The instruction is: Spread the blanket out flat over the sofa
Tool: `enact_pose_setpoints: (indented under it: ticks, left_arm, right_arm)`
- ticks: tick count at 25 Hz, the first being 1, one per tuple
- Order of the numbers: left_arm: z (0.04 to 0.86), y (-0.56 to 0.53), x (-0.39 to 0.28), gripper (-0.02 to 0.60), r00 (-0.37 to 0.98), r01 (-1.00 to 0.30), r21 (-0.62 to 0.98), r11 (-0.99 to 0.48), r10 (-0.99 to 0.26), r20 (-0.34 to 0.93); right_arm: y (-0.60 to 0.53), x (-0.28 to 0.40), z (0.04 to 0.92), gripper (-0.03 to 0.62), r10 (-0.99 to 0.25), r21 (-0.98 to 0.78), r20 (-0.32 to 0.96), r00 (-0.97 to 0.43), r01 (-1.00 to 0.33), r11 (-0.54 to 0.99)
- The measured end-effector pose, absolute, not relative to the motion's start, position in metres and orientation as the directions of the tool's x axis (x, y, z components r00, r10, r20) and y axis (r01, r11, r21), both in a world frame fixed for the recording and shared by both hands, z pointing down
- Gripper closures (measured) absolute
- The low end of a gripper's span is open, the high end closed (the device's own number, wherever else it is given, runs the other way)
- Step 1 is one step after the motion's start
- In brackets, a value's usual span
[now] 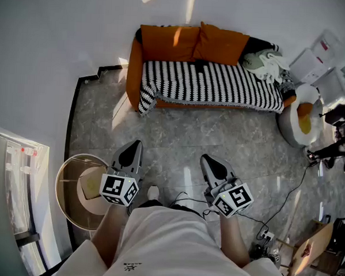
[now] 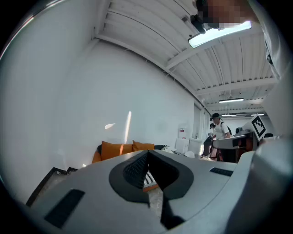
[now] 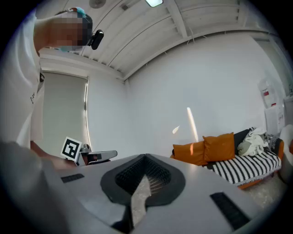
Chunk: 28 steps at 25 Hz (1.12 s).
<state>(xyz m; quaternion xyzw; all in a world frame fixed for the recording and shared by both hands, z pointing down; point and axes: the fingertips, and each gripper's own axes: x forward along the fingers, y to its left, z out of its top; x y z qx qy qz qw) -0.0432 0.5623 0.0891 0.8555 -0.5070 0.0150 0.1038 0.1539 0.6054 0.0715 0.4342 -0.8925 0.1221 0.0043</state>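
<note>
Room: white wall (image 1: 63,30), grey stone-tile floor (image 1: 218,137), orange sofa (image 1: 136,63) against the far wall.
Dark skirting (image 1: 76,112) runs along the wall foot. Ribbed white ceiling (image 2: 137,27) carries a lit strip light (image 2: 219,34). Two sun streaks (image 1: 190,3) fall on the wall above the sofa. Window (image 3: 64,109) on the side wall, bright along one edge. Black cables (image 1: 284,198) trail across the floor.

So it's a black-and-white striped blanket (image 1: 213,83), orange sofa (image 1: 134,63) with matching orange cushions (image 1: 169,42), grey marbled floor (image 1: 218,137), plain white wall (image 1: 50,41).
</note>
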Motion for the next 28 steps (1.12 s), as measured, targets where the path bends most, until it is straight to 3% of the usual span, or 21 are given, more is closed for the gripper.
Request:
enact_pose_setpoints:
  ticks: [12, 28]
  left_arm:
    - [0.084, 0.586, -0.009, 0.563, 0.470, -0.881, 0.131, -0.455, -0.874, 0.125]
    - [0.085, 0.623, 0.000, 0.563, 0.365, -0.930, 0.104, -0.352, -0.919, 0.152]
  right_arm:
    - [0.625, 0.185, 0.077, 0.566, -0.751, -0.223, 0.101, -0.653, -0.750, 0.622]
    - [0.634, 0.184, 0.101, 0.568, -0.625, -0.232, 0.165, -0.763, -0.646, 0.727]
